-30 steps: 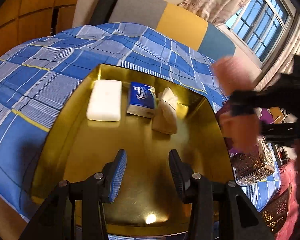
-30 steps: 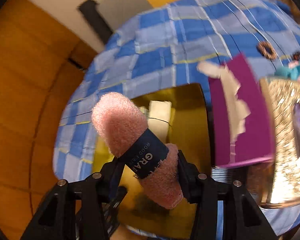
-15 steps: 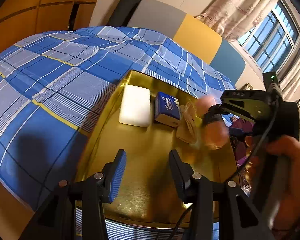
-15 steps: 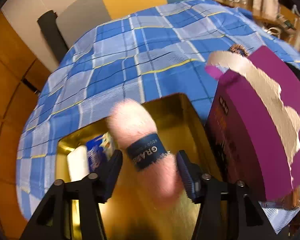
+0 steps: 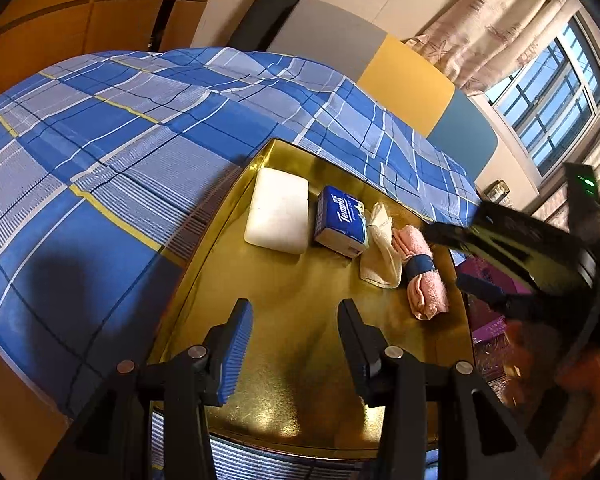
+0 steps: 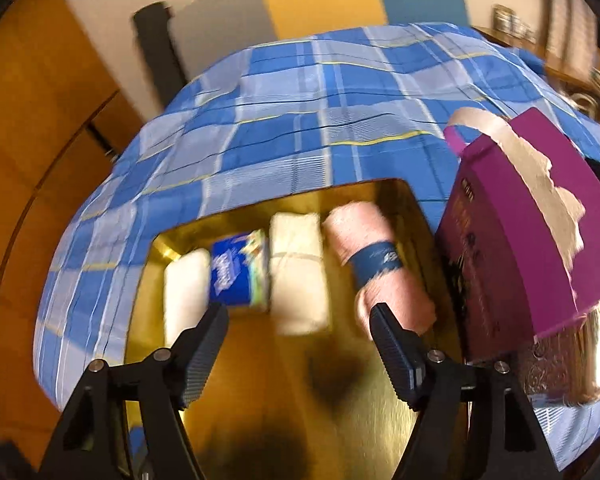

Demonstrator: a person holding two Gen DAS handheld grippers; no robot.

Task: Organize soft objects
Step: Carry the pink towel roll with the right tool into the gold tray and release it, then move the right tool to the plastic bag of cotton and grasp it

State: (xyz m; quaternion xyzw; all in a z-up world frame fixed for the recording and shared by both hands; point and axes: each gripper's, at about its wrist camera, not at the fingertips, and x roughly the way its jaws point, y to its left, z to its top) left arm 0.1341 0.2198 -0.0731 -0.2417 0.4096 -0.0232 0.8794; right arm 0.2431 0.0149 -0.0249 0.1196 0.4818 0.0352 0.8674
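A gold tray (image 5: 300,380) (image 6: 268,408) lies on a blue plaid bedspread. In a row on it lie a white sponge (image 5: 277,210) (image 6: 184,288), a blue tissue pack (image 5: 340,221) (image 6: 238,268), a cream cloth bundle (image 5: 382,252) (image 6: 298,272) and a pink rolled towel with a blue band (image 5: 420,276) (image 6: 376,268). My right gripper (image 6: 298,350) is open and empty just in front of the towel; it also shows in the left wrist view (image 5: 472,256). My left gripper (image 5: 296,348) is open and empty over the tray's near part.
A purple box (image 6: 528,236) (image 5: 488,304) with torn tape stands against the tray's right edge, with a glittery gold container (image 6: 572,352) beside it. The bedspread (image 5: 100,168) stretches left and behind. A padded headboard, curtain and window lie beyond.
My right gripper brought the pink towel down onto the tray beside the cream bundle, opened and let it go. My left gripper stayed open while its view shifted.
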